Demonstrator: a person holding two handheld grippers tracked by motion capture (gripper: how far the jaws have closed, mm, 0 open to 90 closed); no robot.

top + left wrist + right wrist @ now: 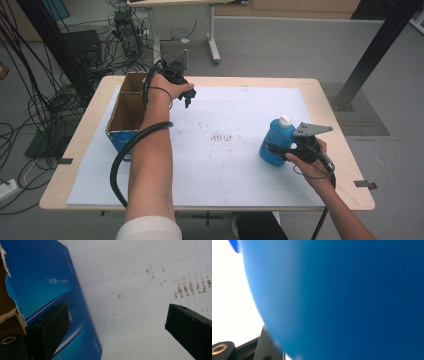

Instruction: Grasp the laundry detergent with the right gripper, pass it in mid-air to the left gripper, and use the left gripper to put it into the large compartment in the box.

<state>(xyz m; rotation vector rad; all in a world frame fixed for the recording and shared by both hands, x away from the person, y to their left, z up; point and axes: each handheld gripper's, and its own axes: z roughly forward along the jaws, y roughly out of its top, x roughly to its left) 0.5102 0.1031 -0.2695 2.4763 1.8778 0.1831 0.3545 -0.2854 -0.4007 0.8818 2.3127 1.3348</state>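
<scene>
Right gripper (pixel 289 150) grips the blue bottle (pixel 276 141) at the right side of the counter (pixel 330 105). Fingers closed on the bottle's lower body from the person's side, pinching it. Bottle stands on the white sheet (pixel 230 150), leaning slightly, white cap (pixel 285 120) at the top. In the right gripper view the bottle's blue wall (pixel 342 297) sits tight against the camera; one black finger (pixel 265 345) shows at the bottom left, right beside that wall.

Left gripper (pixel 189 96) held above the far left of the sheet, just beside the open cardboard box (pixel 125 107). Its fingers (pixel 47 332) stand spread with nothing between them. Left gripper view: box's blue printed side (pixel 50 285) next to the left finger, stained white sheet (pixel 140 290) beneath. Bottle and box well apart.
</scene>
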